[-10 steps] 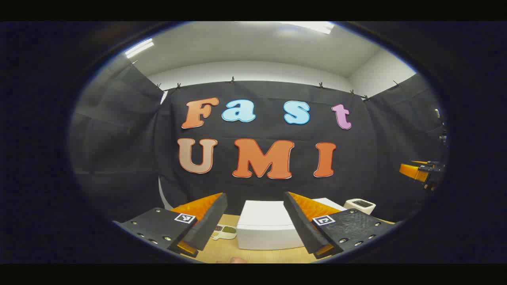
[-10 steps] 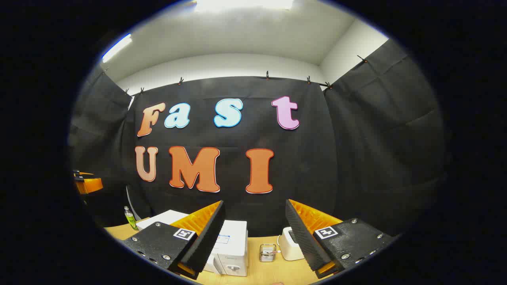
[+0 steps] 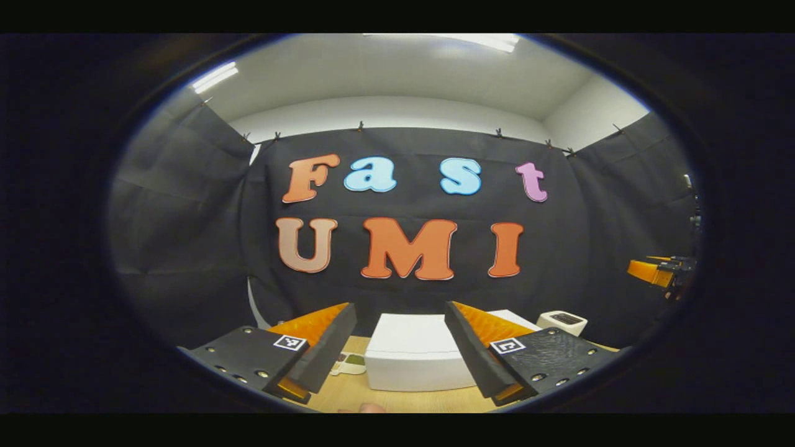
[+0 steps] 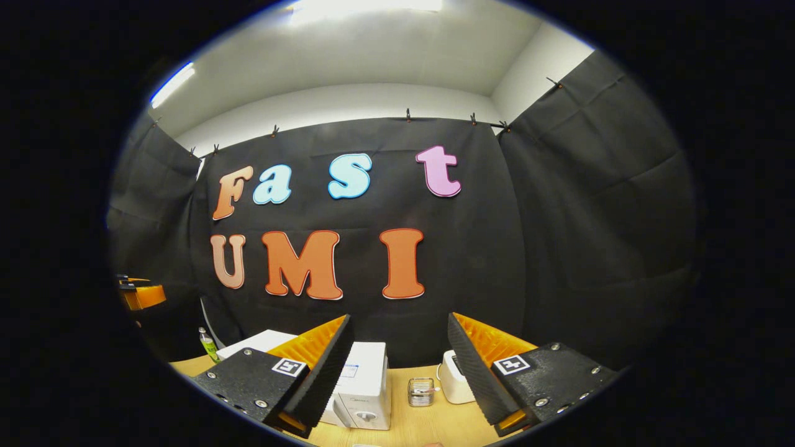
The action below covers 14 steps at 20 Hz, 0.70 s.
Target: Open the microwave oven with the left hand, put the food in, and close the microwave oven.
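Left gripper view has the left claw [image 3: 400, 347] spread wide, holding nothing, above the desk [image 3: 348, 397], with the white microwave [image 3: 413, 360] just ahead between its fingers. Right gripper view has the right claw [image 4: 400, 363] wide and empty too, microwave [image 4: 366, 388] lower left.

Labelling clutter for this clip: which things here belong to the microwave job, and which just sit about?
For the job:
microwave oven
food dish
left gripper, open
right gripper, open

Just sitting about:
small white appliance
wire holder
green bottle
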Motion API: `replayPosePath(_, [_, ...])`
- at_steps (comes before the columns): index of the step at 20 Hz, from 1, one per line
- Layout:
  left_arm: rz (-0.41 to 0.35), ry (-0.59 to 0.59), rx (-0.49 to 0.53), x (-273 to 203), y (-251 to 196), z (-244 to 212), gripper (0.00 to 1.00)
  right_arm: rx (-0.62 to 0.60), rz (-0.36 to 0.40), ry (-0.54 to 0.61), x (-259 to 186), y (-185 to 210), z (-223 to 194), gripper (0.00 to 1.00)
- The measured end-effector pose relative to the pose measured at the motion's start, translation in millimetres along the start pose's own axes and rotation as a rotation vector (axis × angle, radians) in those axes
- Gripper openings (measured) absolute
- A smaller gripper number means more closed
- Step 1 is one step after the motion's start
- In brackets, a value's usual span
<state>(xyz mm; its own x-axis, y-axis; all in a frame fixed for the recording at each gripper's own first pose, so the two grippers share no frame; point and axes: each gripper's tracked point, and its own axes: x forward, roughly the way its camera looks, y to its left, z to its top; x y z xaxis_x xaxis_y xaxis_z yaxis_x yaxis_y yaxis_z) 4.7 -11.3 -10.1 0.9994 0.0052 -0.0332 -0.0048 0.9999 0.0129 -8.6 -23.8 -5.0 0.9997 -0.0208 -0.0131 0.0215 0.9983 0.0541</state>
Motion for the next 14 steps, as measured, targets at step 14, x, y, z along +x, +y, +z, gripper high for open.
replayPosePath(14, [-0.094,0.028,-0.005,11,-54,-19,0.92,-0.011,-0.028,-0.018,-3,-15,8,0.94])
